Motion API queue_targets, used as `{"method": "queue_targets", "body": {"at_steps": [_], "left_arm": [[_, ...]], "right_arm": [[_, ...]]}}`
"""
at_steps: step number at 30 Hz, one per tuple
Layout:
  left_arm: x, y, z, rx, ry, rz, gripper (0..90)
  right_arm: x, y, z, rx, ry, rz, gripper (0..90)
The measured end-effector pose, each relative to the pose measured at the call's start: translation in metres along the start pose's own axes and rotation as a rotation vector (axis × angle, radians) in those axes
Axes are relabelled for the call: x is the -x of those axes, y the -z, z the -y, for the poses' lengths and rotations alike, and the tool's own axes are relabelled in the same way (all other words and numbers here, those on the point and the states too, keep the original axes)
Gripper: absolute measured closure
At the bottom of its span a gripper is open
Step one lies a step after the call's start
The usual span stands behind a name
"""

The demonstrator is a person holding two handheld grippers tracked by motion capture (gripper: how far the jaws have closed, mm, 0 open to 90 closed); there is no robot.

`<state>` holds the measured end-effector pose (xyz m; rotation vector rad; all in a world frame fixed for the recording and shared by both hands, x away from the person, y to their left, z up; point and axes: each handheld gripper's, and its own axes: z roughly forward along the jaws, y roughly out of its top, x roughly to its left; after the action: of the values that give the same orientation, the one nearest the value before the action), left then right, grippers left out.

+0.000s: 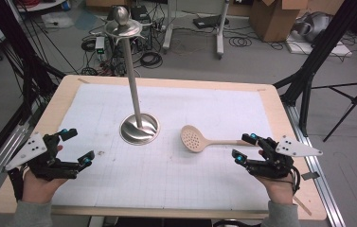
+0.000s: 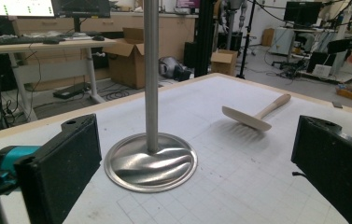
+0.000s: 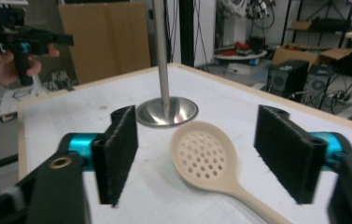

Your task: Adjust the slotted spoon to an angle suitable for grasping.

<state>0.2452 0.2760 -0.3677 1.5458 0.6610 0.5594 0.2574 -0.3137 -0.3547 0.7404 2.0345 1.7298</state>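
A cream slotted spoon (image 1: 195,139) lies flat on the white mat, bowl toward the middle, handle pointing right. A steel stand (image 1: 139,128) with a tall pole and round base rises left of it. My right gripper (image 1: 245,146) hovers open at the handle's end, jaws wide apart; in its own view the spoon (image 3: 205,156) lies between and beyond the jaws, untouched. My left gripper (image 1: 77,146) is open at the table's left, empty, facing the stand (image 2: 151,161) and the spoon (image 2: 252,117).
The white gridded mat (image 1: 176,175) covers most of the wooden table (image 1: 62,97). Black tripod legs (image 1: 308,71) stand off the right edge. Cardboard boxes (image 1: 273,19) and cables lie on the floor beyond the far edge.
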Motion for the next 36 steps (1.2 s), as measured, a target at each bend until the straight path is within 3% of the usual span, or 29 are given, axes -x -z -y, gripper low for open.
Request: {"method": "queue_targets", "body": {"at_steps": [4, 5, 6, 7, 8, 15, 36], "left_arm": [[0.002, -0.001, 0.001, -0.005, -0.004, 0.000, 1.9], [0.002, -0.001, 0.001, -0.005, -0.004, 0.000, 1.9], [0.003, -0.002, 0.001, -0.006, -0.005, 0.001, 1.9], [0.003, -0.002, 0.001, -0.006, -0.005, 0.001, 1.9], [0.003, -0.002, 0.001, -0.010, -0.007, 0.002, 1.9], [0.001, -0.001, 0.002, -0.012, -0.004, 0.004, 1.9], [0.001, -0.006, 0.008, -0.035, 0.003, 0.009, 1.9]], "right_arm": [[0.004, -0.003, 0.000, -0.027, 0.005, 0.003, 50.8], [0.004, -0.003, 0.000, -0.027, 0.005, 0.003, 50.8], [0.006, -0.005, 0.000, -0.034, 0.023, 0.008, 58.6], [0.006, -0.005, 0.000, -0.034, 0.023, 0.008, 58.6], [0.008, -0.009, 0.001, -0.045, 0.033, 0.014, 65.5], [0.020, -0.028, 0.005, -0.109, 0.007, 0.005, 87.4], [0.051, -0.077, 0.030, -0.253, -0.030, 0.061, 89.8]]}}
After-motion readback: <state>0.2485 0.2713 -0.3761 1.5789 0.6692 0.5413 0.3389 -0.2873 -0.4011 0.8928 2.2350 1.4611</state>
